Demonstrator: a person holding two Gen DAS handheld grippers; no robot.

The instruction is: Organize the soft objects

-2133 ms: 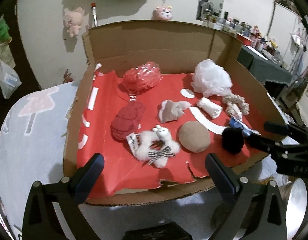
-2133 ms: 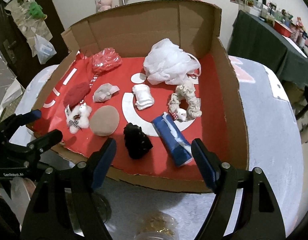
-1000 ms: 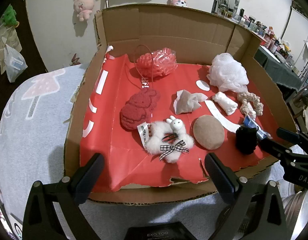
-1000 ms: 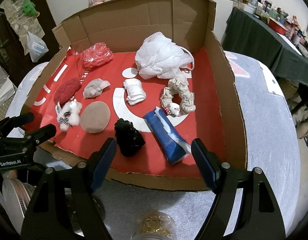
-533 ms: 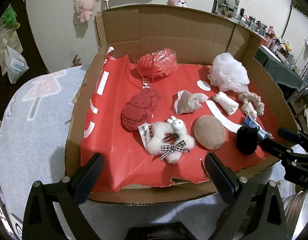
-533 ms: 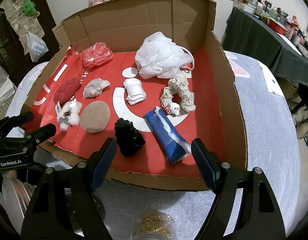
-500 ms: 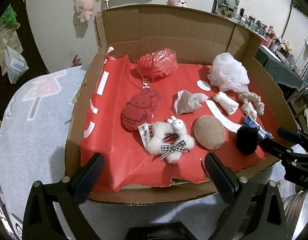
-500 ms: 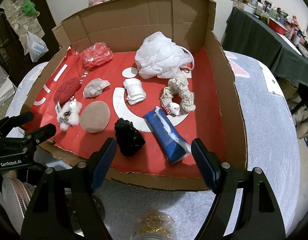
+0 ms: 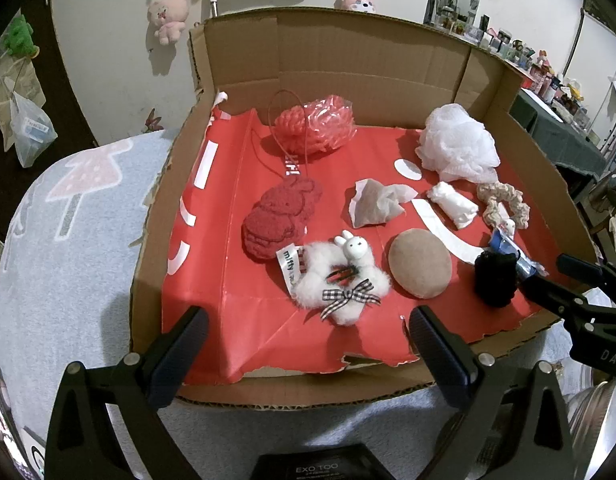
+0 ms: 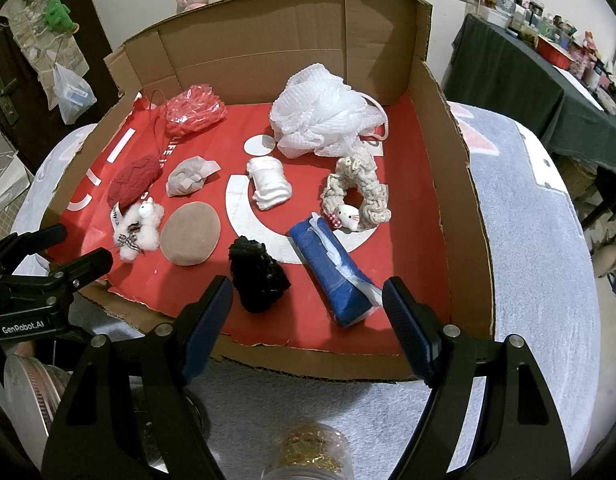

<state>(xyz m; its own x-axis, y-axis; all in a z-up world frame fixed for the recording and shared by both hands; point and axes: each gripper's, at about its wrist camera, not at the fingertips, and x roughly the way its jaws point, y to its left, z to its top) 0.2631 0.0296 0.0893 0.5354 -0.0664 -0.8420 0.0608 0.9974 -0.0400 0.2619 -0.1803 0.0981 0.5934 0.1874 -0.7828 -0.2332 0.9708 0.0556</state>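
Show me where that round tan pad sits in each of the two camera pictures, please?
Left wrist view: the tan pad lies right of centre, between the white plush and the black pom-pom.
Right wrist view: the tan pad lies left of centre, again between the white plush and the black pom-pom.
Shared landmark: the white mesh puff by the box's back wall.

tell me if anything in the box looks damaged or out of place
The red paper liner is torn and ragged along its near edge, and the cardboard box has rough, frayed rims. The blue roll has white lining spilling out of its ends. The soft items lie scattered, none stacked. Both tongs hang open short of the box.
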